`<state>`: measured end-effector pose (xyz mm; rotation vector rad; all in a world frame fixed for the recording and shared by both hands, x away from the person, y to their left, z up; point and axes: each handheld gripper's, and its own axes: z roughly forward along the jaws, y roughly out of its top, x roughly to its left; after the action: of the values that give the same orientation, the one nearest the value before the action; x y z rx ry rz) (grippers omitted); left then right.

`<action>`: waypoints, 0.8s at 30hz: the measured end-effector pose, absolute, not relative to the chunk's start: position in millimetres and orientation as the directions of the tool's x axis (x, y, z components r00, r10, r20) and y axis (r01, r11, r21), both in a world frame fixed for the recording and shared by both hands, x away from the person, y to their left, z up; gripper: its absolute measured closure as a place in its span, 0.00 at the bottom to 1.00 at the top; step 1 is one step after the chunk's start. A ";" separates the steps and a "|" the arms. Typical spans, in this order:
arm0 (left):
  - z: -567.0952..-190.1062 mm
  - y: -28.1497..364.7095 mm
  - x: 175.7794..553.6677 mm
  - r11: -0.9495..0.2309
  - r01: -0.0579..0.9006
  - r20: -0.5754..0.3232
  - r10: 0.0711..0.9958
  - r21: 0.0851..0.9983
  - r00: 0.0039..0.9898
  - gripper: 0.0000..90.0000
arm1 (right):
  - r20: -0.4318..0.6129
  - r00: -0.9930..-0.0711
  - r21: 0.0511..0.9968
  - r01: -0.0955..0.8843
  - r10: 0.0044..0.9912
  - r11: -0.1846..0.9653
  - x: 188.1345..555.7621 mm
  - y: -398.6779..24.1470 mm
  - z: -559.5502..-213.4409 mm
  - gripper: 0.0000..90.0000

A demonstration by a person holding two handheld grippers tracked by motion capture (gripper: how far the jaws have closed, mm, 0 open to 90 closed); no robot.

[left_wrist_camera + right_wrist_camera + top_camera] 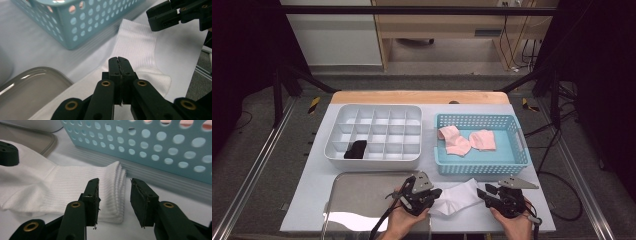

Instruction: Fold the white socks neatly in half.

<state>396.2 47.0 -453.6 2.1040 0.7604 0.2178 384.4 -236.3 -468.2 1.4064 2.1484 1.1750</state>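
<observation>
A white sock (458, 198) is lying flat on the counter (312, 185) at the lower centre of the high view, between the 2 grippers and just in front of the blue basket (518, 159).

The left gripper (119, 60) is being held over the sock at its left end. In the left gripper view its jaws are seen pressed together, with no gap between the pads; whether any fabric is being caught at the tips cannot be told, as the tips are hiding the cloth beneath them.

The right gripper (114, 195) is being held at the sock's ribbed cuff. In the right gripper view its jaws are standing moderately apart, with the cuff edge lying in the gap and neither pad being pressed against it.

In the high view, a grey metal tray (357, 195) is lying at the lower left, just beside the sock. A white divided organiser (374, 161) is standing at the centre left with a black item (355, 149) in 1 of its front compartments. 2 pink socks (466, 140) are lying inside the blue basket at the centre right.
</observation>
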 end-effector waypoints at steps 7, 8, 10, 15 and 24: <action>-462.5 36.9 395.3 -0.478 0.449 -0.118 0.575 0.755 0.810 0.99 | 0.170 -0.471 0.753 0.629 0.866 0.195 385.2 -232.4 -471.6 0.65; -463.6 35.6 394.8 -0.483 0.452 -0.119 0.573 0.750 0.811 0.99 | 0.168 -0.472 0.747 0.633 0.865 0.200 385.6 -231.7 -472.3 0.65; -466.8 34.2 394.0 -0.498 0.454 -0.117 0.569 0.738 0.814 0.99 | 0.167 -0.470 0.732 0.648 0.867 0.210 386.0 -230.3 -474.3 0.66; -476.3 35.0 394.7 -0.513 0.472 -0.122 0.574 0.718 0.809 0.99 | 0.170 -0.458 0.711 0.670 0.873 0.213 386.7 -230.3 -477.1 0.69; -478.2 31.9 392.9 -0.525 0.464 -0.107 0.573 0.714 0.812 0.99 | 0.208 -0.450 0.685 0.701 0.869 0.198 387.6 -227.9 -477.0 0.87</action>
<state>392.9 31.9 -478.2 2.2160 0.7592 0.1804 387.6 -227.9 -477.0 1.5034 2.2471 1.0910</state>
